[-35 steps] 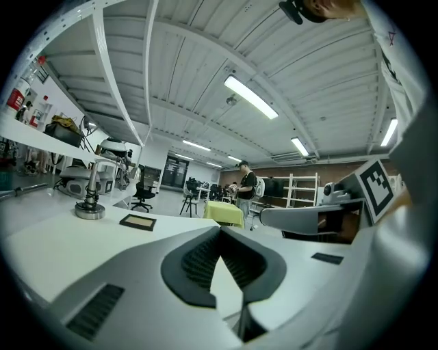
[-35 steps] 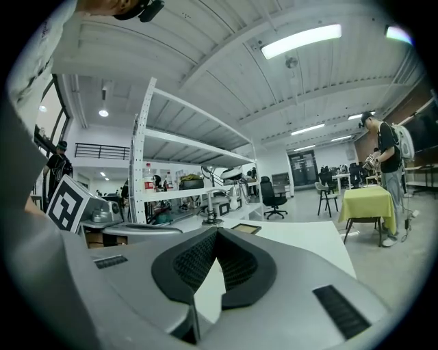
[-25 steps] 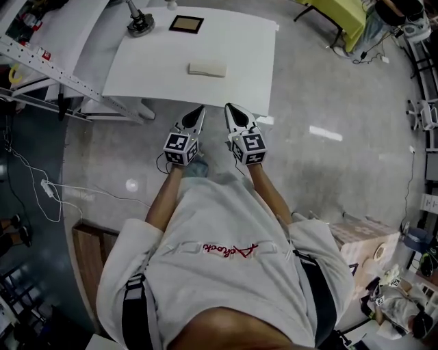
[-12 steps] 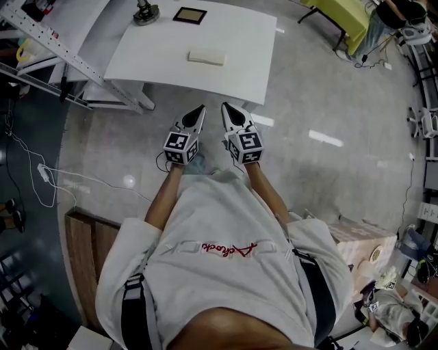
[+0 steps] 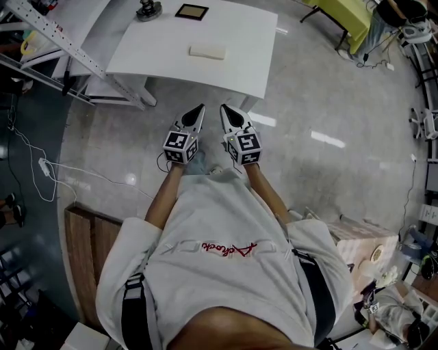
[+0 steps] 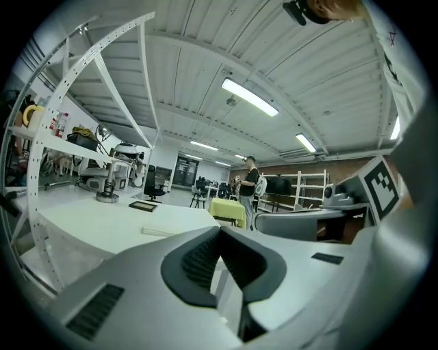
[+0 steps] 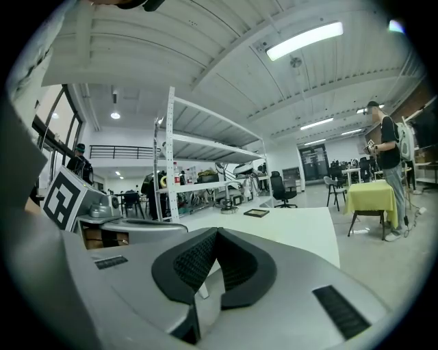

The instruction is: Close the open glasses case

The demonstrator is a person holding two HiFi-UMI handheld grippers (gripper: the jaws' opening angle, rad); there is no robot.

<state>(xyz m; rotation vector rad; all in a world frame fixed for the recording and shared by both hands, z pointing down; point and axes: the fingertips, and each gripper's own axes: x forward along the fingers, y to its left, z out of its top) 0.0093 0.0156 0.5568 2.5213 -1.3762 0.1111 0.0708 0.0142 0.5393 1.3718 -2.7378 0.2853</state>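
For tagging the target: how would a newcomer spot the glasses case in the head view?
Find the white table at the top of the head view. Near its middle lies the glasses case, a small cream oblong lying flat. Its neighbours at the far edge, a dark square frame and a round-based metal stand, are darker; it alone is pale and elongated.

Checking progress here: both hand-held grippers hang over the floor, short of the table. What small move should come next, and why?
Probably carry both forward toward the cream case on the white table. The left hand-held gripper and the right hand-held gripper are shut, empty and over the floor, far from the case; whether its lid is open is too small to tell.
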